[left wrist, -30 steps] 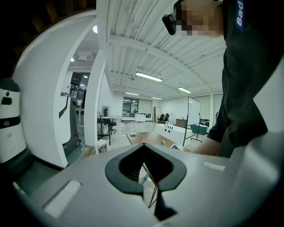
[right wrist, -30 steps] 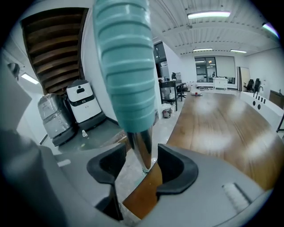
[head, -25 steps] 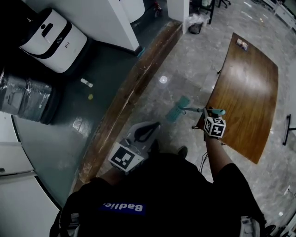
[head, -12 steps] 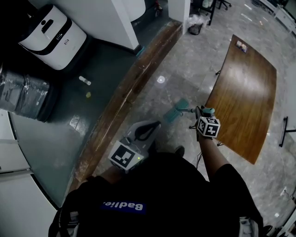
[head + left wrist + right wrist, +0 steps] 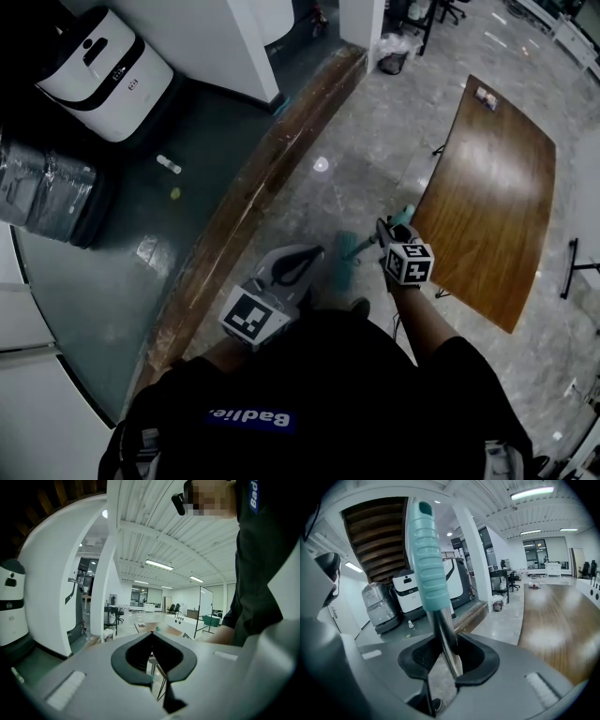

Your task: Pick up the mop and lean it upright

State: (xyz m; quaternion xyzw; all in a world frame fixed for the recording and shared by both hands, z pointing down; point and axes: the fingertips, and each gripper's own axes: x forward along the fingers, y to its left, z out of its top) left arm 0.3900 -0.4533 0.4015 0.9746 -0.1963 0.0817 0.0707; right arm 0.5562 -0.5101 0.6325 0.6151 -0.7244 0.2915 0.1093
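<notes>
My right gripper (image 5: 443, 660), jaws just closing, clamps the mop (image 5: 444, 630) on slick steel below its ribbed grip (image 5: 429, 564). I judge it light and stiff. My left gripper (image 5: 151, 637) is closed on nothing.

Black shirt (image 5: 366, 403) with blue patch (image 5: 248, 419); grey left claw (image 5: 151, 633) and right claw (image 5: 446, 644).

This looks like an open-plan office or lab hall. A long curved brown wooden desk (image 5: 497, 187) stands on grey marble-patterned floor tiles (image 5: 375, 141). Around it are black swivel chairs (image 5: 586, 569), a white rolling whiteboard (image 5: 205, 603), ceiling strip lights (image 5: 159, 565) and a parked white-and-black wheeled machine (image 5: 103, 66).
</notes>
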